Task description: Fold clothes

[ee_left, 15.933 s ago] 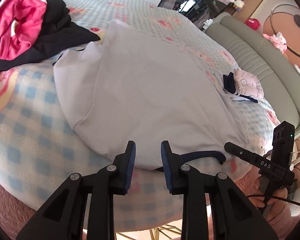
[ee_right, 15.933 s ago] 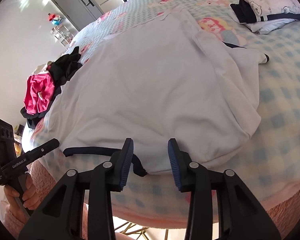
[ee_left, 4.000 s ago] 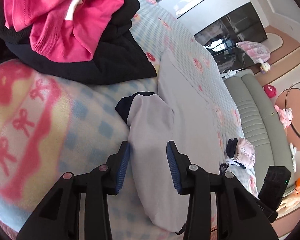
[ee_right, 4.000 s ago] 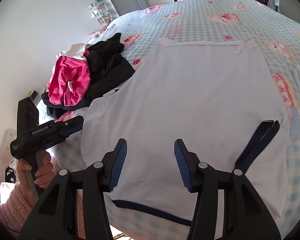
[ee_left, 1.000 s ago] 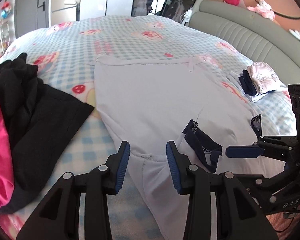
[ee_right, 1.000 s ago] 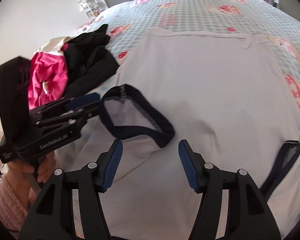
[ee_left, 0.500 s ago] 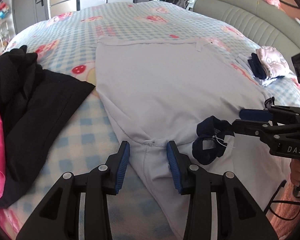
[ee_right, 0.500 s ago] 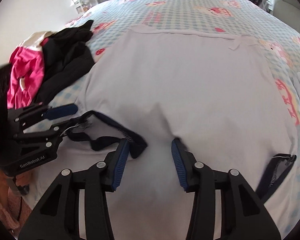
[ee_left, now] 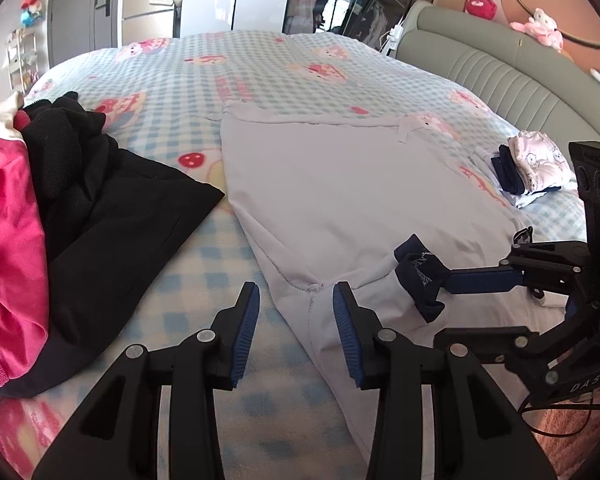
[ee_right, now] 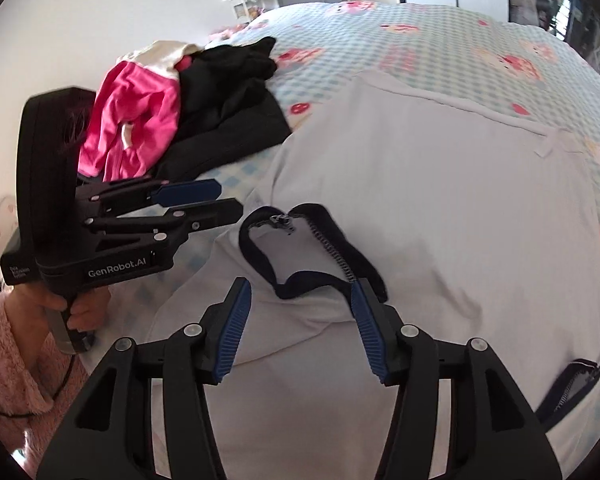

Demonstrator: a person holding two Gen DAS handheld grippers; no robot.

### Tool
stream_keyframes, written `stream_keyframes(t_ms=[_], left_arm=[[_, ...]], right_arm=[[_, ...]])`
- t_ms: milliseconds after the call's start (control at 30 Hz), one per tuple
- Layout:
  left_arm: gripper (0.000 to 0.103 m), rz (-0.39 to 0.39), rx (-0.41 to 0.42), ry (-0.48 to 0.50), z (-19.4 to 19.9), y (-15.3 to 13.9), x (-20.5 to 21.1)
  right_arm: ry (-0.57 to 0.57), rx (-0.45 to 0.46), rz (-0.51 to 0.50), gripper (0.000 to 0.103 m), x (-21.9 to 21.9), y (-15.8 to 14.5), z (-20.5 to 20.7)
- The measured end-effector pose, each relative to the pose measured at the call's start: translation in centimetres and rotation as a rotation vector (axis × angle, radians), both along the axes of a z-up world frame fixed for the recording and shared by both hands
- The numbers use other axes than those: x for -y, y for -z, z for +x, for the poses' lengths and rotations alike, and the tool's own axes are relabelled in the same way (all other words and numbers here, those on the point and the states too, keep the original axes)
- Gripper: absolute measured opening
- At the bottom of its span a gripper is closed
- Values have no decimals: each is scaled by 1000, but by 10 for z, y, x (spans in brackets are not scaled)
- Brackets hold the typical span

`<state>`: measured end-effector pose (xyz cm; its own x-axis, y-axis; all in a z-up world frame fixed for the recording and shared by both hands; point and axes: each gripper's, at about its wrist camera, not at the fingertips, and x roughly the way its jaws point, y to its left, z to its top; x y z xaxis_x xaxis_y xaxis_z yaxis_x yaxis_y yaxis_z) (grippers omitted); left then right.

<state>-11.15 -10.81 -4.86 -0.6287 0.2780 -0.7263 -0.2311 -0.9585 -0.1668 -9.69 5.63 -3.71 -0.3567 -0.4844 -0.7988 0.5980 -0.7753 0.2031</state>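
A pale lilac shirt [ee_left: 352, 196] lies spread on the checked bed. Its left sleeve is folded in over the body, and the navy cuff [ee_right: 300, 252] forms a loose loop. My right gripper [ee_right: 300, 322] hovers over that cuff with its jaws opening. The cuff lies between the pads, brushing the right fingertip [ee_right: 358, 292], and is not pinched. From the left wrist, the right gripper [ee_left: 440, 306] shows at the cuff [ee_left: 418, 278]. My left gripper [ee_left: 296, 320] stands open over the armpit seam, also seen as the left gripper [ee_right: 228, 200] beside the sleeve.
A heap of pink [ee_left: 8, 240] and black clothes [ee_left: 112, 216] lies left of the shirt. A small folded pile [ee_left: 532, 168] sits at the right, near the padded headboard [ee_left: 500, 76]. The other navy cuff [ee_right: 568, 392] lies at the shirt's right edge. A hand [ee_right: 80, 312] holds the left tool.
The right jaws narrowed, then spread again. The navy cuff was flattened and pulled left half a second ago; now it lies as an open loop between the right pads. The left gripper stays over the seam.
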Motion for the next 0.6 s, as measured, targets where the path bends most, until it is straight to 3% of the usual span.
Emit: stream_keyframes(t_ms=[167,300,367,467,600], left_arm=[[40,30,17,3,0,5,0],[39,36,30,12,-1,10,-4],[39,25,41,7,-3,14,-5],[39,21,58,-14,-9,19,-3],[39,60,1,72,-11,4,-5]], right_arm=[[-66,-14,-23,53,10,8,-4],[-21,1,8,53,9,17,-20],[0,-4,28,30,5,19,-24],[63,0,75,14,-5,23,-26],[117,42,50,11,-21,23,-26]])
